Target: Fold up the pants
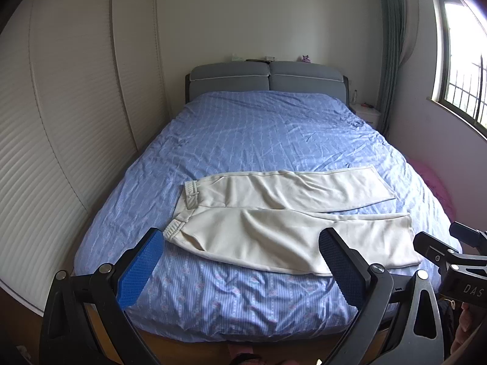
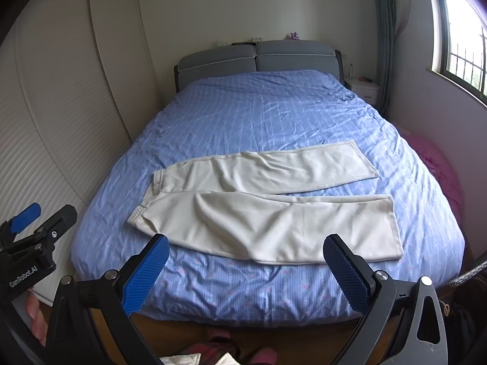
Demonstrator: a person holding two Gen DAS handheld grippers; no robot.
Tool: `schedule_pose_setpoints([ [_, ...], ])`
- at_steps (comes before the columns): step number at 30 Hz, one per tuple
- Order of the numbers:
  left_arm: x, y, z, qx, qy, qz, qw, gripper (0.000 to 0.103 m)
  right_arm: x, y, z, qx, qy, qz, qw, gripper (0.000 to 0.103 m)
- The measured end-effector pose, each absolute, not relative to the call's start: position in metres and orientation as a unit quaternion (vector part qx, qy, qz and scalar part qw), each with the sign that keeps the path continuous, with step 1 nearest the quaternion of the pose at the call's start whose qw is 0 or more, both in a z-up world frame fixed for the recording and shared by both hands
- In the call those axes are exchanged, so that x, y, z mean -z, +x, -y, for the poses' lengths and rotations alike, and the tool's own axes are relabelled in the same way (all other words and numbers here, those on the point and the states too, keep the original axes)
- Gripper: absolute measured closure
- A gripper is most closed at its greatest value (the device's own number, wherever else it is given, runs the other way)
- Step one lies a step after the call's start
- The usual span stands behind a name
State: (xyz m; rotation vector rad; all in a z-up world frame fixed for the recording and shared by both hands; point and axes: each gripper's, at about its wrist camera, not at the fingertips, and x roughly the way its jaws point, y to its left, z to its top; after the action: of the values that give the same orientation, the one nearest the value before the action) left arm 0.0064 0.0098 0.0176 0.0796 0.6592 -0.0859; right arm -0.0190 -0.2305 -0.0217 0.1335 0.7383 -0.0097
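Cream pants [image 1: 283, 216] [image 2: 264, 210] lie flat across the near part of the bed [image 1: 258, 127] [image 2: 258, 112], waistband to the left, both legs stretched to the right and slightly apart. My left gripper [image 1: 243, 252] hovers open over the foot of the bed, just short of the near leg, with nothing between its blue pads [image 1: 140, 270]. My right gripper [image 2: 246, 258] is also open and holds nothing, its pads [image 2: 146, 273] framing the near leg's lower edge from above the bed's foot. Each gripper shows at the edge of the other's view.
A white louvred wardrobe [image 1: 61, 121] runs along the left of the bed. A grey headboard [image 1: 268, 76] stands at the far end, a white nightstand [image 1: 366, 114] beside it. A window [image 1: 465, 70] and pink fabric [image 1: 435, 185] are on the right.
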Motion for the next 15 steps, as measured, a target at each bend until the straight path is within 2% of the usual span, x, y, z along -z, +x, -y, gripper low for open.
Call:
schedule_pose_setpoints([
  [9, 0.001, 0.045, -0.039, 0.024, 0.037, -0.343, 0.938, 0.000, 0.039, 0.023, 0.203, -0.003, 0.063, -0.389, 0.919, 0.001],
  [15, 0.043, 0.099, -0.079, 0.001, 0.043, -0.375, 0.926, 0.000, 0.068, 0.071, 0.185, -0.010, 0.083, -0.414, 0.907, 0.001],
])
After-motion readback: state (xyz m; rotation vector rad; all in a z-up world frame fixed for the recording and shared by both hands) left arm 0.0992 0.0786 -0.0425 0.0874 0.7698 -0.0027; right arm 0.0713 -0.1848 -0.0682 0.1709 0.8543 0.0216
